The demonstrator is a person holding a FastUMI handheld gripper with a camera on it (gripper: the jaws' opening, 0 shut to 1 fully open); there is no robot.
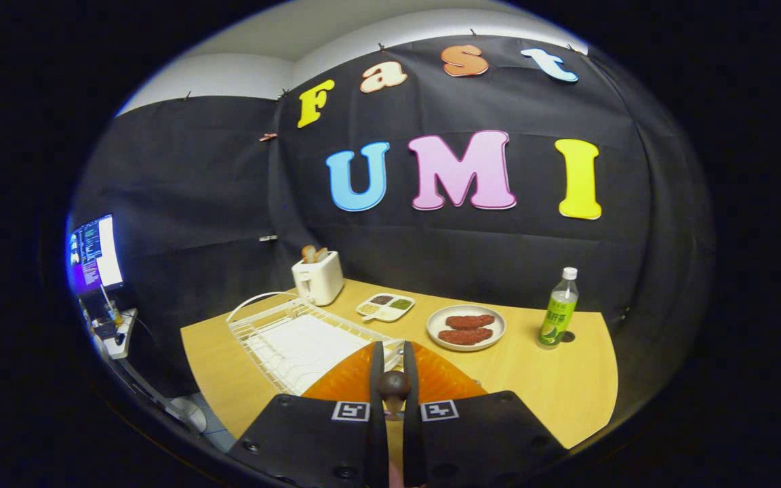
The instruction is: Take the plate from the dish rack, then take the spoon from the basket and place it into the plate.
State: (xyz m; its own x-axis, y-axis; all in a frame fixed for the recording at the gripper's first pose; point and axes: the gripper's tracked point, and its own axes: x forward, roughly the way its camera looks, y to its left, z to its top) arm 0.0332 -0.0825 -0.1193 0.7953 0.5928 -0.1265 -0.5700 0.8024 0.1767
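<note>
holding the spoon (pixel 394 388) at lower centre of the frame, your fingers (pixel 393 369) are clenched on it from both sides, its dark rounded end showing between them and the handle running down toward you. just beyond the fingers lies the orange plate (pixel 343 383), on the bench (pixel 553 386) beside the white wire dish rack (pixel 295 342), which sits left of centre. further back, near mid-frame, you have a white toaster (pixel 318 278) with bread in it, a small divided tray (pixel 385 306), a pale dish with two brown patties (pixel 466 327), and at right a green bottle (pixel 558 308).
</note>
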